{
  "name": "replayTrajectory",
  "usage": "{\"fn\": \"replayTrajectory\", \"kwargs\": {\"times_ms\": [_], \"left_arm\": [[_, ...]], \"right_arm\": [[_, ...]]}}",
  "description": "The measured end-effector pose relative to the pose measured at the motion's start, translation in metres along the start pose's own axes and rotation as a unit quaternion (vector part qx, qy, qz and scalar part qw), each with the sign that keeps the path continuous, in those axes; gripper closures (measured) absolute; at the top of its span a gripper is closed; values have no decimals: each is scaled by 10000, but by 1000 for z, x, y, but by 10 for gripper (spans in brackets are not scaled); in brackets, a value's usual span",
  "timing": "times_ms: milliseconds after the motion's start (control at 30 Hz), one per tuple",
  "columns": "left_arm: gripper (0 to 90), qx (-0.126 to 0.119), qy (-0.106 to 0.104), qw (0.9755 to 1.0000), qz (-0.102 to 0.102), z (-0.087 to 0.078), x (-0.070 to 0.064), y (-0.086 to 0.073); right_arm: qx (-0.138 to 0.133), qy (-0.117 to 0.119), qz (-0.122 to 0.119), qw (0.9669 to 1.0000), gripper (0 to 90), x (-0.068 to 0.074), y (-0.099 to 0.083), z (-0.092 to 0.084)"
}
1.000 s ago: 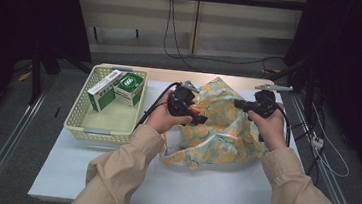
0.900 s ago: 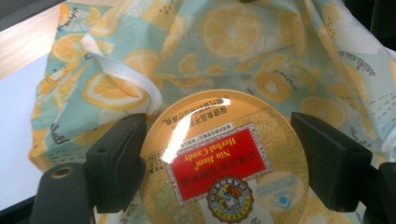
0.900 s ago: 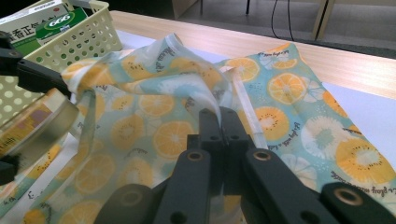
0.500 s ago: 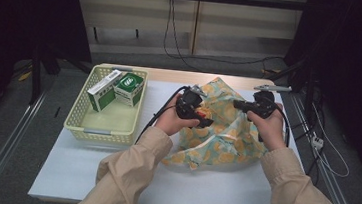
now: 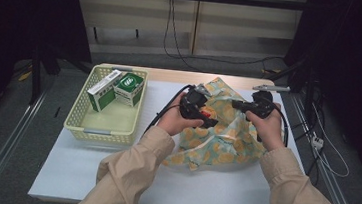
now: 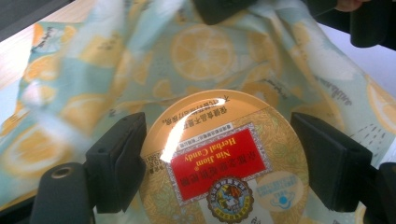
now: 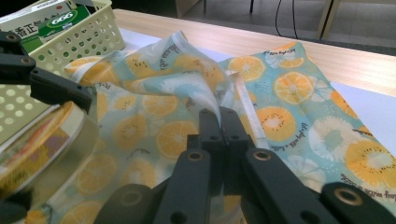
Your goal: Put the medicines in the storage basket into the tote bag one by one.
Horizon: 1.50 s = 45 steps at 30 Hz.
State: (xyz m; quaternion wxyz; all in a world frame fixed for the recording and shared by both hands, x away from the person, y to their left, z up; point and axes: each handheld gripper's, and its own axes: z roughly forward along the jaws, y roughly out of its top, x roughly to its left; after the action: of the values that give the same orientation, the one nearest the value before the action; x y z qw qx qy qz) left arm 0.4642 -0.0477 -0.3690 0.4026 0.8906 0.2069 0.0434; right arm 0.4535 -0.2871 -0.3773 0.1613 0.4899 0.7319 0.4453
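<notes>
gold tin [image 6: 224, 163], lower edge cut off, clamped by left gripper [image 6: 224, 168]; right gripper [image 7: 219, 123] pinches cloth [image 7: 299, 93].

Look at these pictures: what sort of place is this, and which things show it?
Probably a lab or recording workspace, not a home: a white table set up for handling, loose cables trailing across the floor behind it, and metal rails running along the table's side.

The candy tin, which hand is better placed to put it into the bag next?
Left. The left gripper already clamps the candy tin just in front of the citrus-print bag. The right gripper is shut on the bag's edge, lifting it, so it should probably just hold.
</notes>
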Motion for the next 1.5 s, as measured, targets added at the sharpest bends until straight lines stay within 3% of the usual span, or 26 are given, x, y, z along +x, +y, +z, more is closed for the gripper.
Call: {"fn": "replayTrajectory", "kwargs": {"times_ms": [433, 700, 833, 933, 1000, 1100, 1233, 1300, 1500], "left_arm": [[210, 30, -32, 9996, -282, 42, 12, -11], [209, 125, 289, 9985, -447, 57, 32, -10], [207, -125, 423, 9968, -665, 62, 44, -12], [207, -165, 437, 9956, -810, 66, 50, -15], [196, -283, 409, 9956, -794, 68, 49, -16], [107, -386, 432, 9960, -679, 67, 46, -13], [99, -194, 390, 9977, -517, 57, 38, -9], [99, -76, 382, 9983, -433, 49, 36, -8], [98, -93, 456, 9983, -362, 16, 35, -14]], "right_arm": [[18, 72, 3, 10000, 900, 3, 1, -2], [24, 98, -1, 9999, 900, 3, 2, -1], [53, 90, 12, 9999, 900, 4, 4, -2], [74, 68, -1, 9999, 900, 7, 4, -2], [103, 63, -32, 9999, 900, 9, 4, 0], [104, 100, -58, 9999, 900, 11, 4, 2], [128, 109, -76, 9998, 900, 13, 4, 4], [142, 110, -72, 9998, 900, 14, 4, 5], [174, 97, -125, 9997, 900, 17, 4, 6]]}}
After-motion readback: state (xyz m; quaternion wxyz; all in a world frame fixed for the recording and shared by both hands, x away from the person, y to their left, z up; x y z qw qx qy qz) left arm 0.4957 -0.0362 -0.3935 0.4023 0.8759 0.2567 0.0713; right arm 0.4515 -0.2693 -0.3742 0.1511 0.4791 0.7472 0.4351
